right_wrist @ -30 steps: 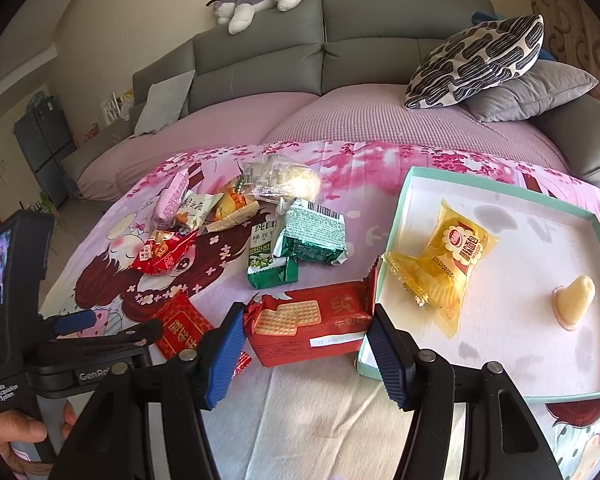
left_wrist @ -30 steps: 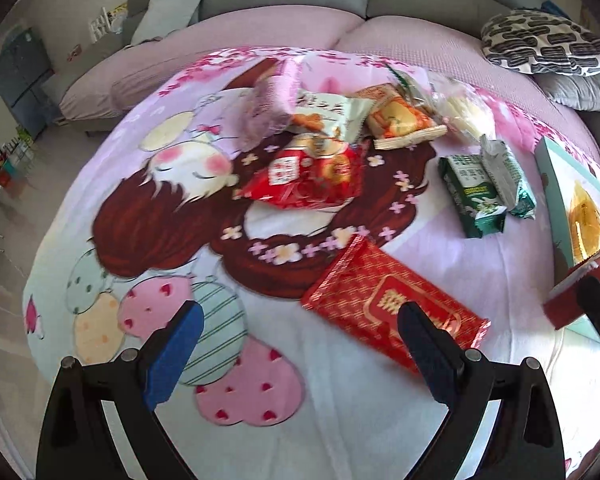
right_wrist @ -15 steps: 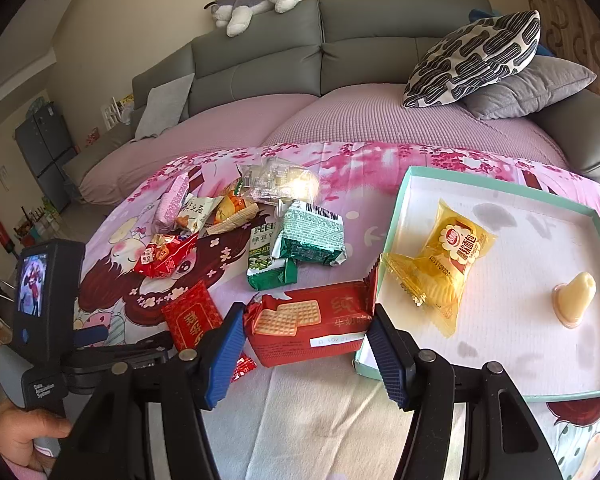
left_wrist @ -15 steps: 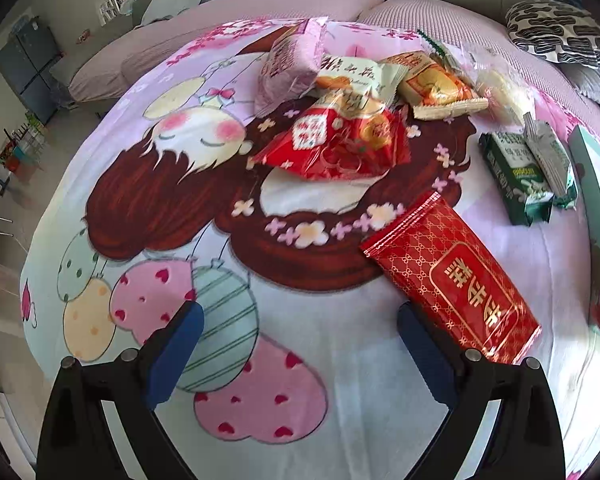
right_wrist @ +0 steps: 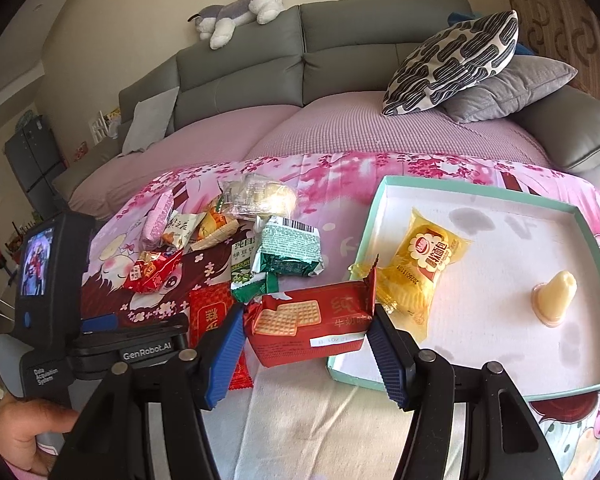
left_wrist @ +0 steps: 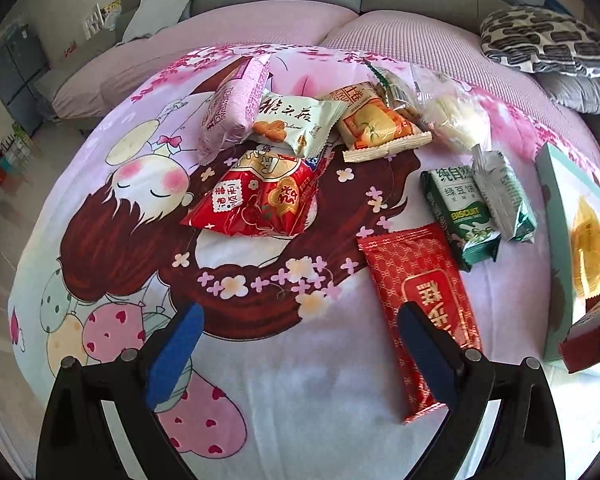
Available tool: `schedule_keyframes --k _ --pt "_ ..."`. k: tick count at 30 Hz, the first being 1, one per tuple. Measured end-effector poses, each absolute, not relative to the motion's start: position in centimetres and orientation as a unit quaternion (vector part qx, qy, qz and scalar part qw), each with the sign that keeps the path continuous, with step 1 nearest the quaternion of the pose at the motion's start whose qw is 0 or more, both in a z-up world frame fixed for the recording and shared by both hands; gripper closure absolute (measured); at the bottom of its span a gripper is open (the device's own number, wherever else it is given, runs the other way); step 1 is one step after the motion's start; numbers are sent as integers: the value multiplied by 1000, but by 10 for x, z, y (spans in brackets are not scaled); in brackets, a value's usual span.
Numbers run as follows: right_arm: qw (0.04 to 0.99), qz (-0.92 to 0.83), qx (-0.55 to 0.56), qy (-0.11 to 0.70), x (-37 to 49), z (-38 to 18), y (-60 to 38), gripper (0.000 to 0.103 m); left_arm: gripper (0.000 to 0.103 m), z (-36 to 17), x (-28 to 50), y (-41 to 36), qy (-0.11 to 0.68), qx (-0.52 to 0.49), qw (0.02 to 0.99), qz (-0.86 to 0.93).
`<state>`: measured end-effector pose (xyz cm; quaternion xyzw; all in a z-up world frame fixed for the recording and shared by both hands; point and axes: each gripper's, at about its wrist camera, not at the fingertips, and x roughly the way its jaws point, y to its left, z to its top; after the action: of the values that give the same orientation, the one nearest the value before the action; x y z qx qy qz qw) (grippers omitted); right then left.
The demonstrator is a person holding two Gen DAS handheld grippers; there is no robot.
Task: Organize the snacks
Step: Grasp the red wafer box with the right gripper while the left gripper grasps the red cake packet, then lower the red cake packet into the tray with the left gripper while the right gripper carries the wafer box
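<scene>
My right gripper is shut on a red biscuit packet, held just off the near left corner of the teal-rimmed tray. A yellow bun packet and a pale jelly cup lie in that tray. My left gripper hangs open over the cartoon cloth, nothing between its pads. Its right finger overlaps a long red packet. Beyond lie a red bag, a pink packet, two green biscuit packets and more wrapped snacks.
A grey sofa with purple covers runs behind the table, with patterned and grey cushions at the right and a plush dog on top. The cloth's rounded edge drops off at the left. A person's hand grips the left unit.
The left gripper has moved forward toward the snack pile, so the long red packet now lies under its right finger. The right gripper has stayed put with the biscuit packet.
</scene>
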<state>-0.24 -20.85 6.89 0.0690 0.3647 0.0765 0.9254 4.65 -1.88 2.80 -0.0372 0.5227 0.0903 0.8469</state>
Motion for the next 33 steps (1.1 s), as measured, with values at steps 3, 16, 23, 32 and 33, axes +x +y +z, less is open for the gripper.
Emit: schedule_keyframes --k 3,16,23,32,33 --pt "926 68 73 364 -2 70 -214 40 5 27 52 -25 526 -70 845 57" --pt "924 51 82 371 -2 66 -228 39 6 2 53 -67 542 -38 839 19" --pt "921 46 86 376 -1 64 -231 39 15 6 41 -44 531 -57 845 27" --pt "919 43 84 382 0 61 -229 40 55 25 40 -45 523 -73 849 -7" --pt "919 42 84 383 1 61 -230 40 55 26 41 -42 523 -85 848 -14"
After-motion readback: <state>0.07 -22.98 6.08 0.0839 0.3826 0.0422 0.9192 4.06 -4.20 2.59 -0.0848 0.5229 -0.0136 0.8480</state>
